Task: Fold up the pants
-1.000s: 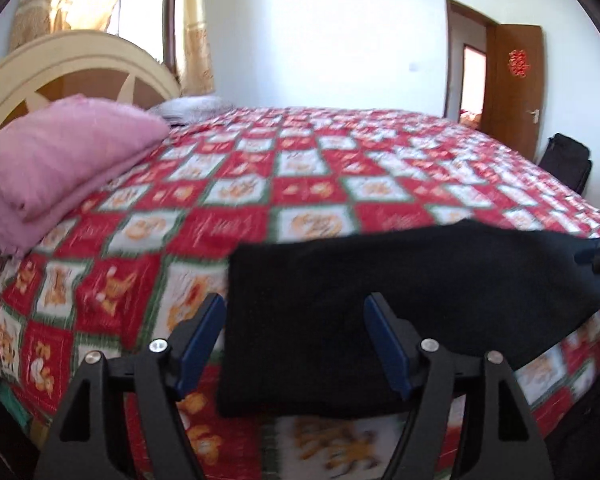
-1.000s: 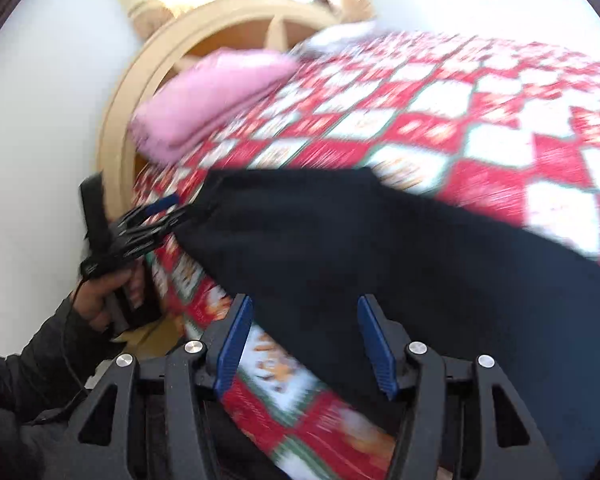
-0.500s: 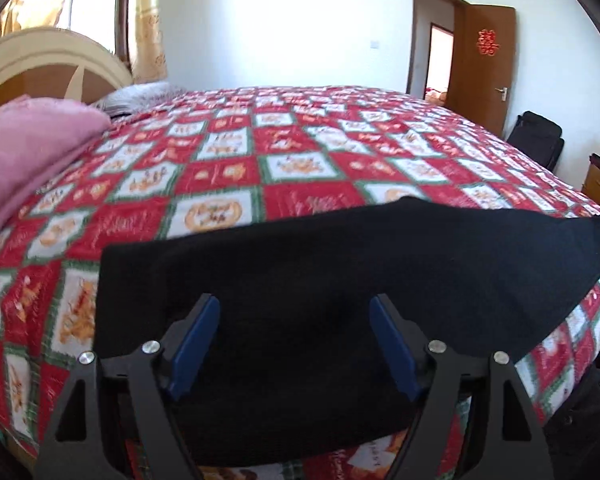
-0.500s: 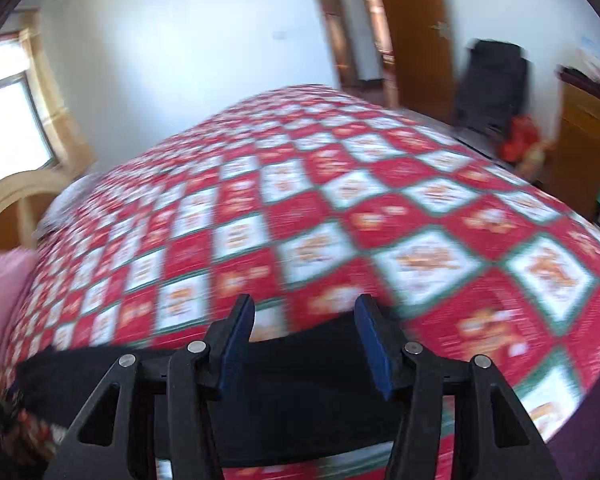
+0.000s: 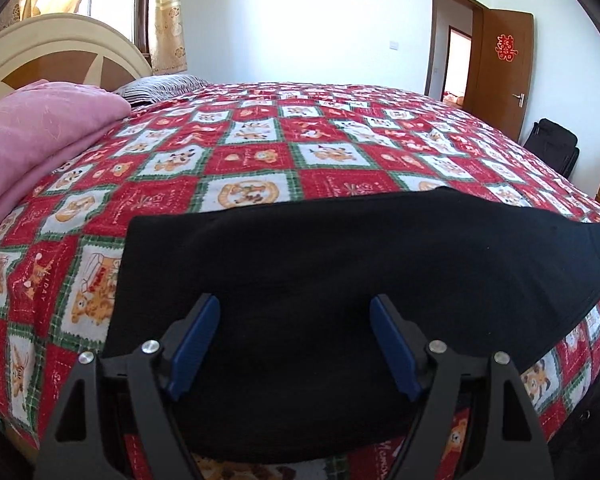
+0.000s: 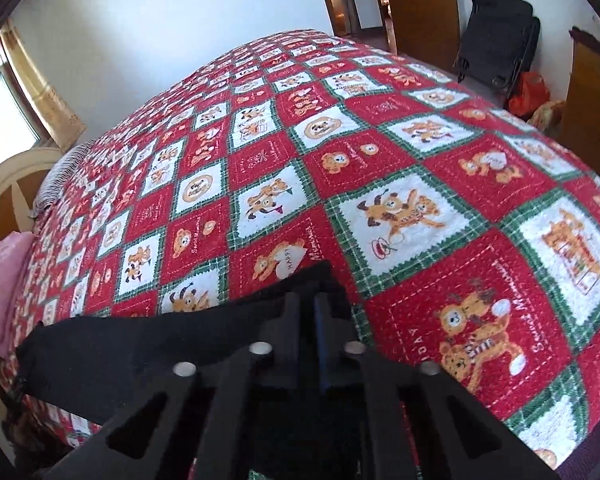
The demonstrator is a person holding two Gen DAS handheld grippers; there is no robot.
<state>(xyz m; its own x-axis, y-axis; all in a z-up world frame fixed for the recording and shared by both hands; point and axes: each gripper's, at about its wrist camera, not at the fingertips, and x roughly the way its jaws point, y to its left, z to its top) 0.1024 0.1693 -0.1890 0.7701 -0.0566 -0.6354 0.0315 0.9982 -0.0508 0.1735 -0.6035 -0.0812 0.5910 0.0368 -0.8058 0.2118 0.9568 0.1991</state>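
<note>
Left wrist view shows the black pants [image 5: 340, 280] lying flat in a long strip along the near edge of the bed, on the red patchwork bedspread [image 5: 260, 152]. The left gripper [image 5: 294, 340] hovers over the near-left part of the cloth with its blue pads spread wide and nothing between them. One end of the strip reaches the bed's right edge, where the fabric tapers to a point. A folded pink blanket [image 5: 40, 132] lies well apart to the left, by the headboard [image 5: 60, 52].

The risk here, as I judge it, is that this gripper closes on the middle of the panel instead of a hem or corner: it would pinch a single layer or a loose bunch, and the fold would come out crooked. The near edge also hangs over the mattress side, so a careless tug could drag the whole garment off.

Right wrist view shows the right gripper [image 6: 306, 312] with its fingers drawn together on a corner of the pants [image 6: 140, 352]; the cloth peaks up at the tips. The bite looks shallow, right at the corner, so a fast lift could let the fabric slip free. If only this end rises while the other stays unheld, the strip may skew or wrinkle across the bedspread [image 6: 380, 160].
</note>
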